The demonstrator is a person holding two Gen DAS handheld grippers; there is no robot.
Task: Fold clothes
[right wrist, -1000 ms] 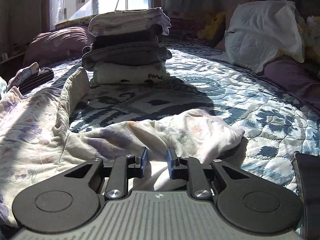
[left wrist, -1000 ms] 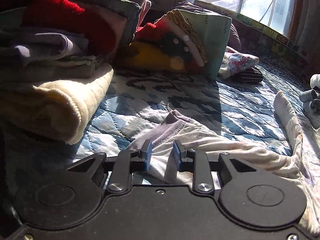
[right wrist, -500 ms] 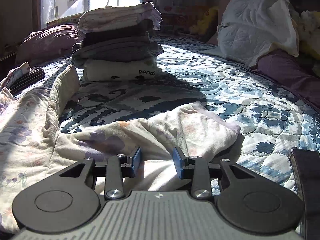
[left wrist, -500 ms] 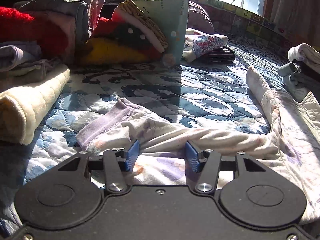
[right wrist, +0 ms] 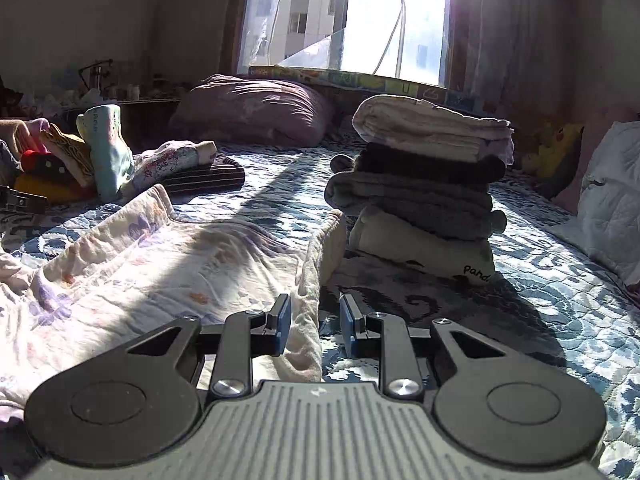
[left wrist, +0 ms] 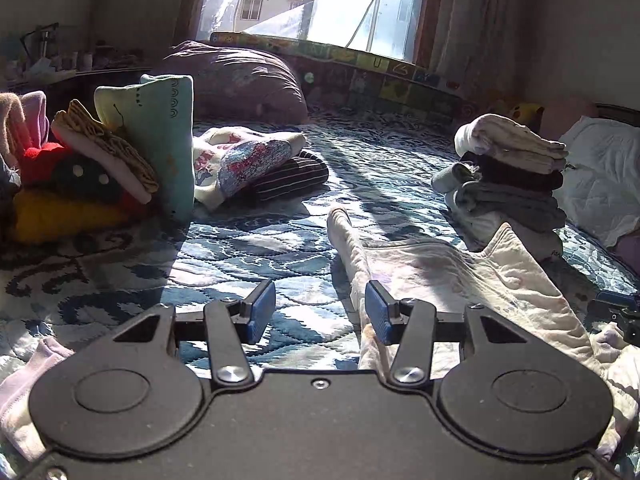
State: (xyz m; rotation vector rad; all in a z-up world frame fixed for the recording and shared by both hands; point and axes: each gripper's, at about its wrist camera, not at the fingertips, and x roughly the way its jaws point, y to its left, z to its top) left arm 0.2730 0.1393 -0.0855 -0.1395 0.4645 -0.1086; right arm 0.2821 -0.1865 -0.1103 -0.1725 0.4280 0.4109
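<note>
Right wrist view: we have the open right gripper (right wrist: 312, 328) astride the floral garment (right wrist: 160, 272)'s edge; our left gripper (left wrist: 320, 312), open, sits at its opposite edge.

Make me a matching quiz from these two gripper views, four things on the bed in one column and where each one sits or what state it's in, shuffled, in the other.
Column one:
1. floral garment
2. neat stack of folded clothes
3. striped folded item
4. left gripper

Column two:
A. open, with bare quilt between its fingers
B. spread out flat in front of both grippers
C. piled high just beyond the floral garment's far edge
D. lying under a folded patterned piece, near the purple pillow

Pairs: 1-B, 2-C, 3-D, 4-A
</note>
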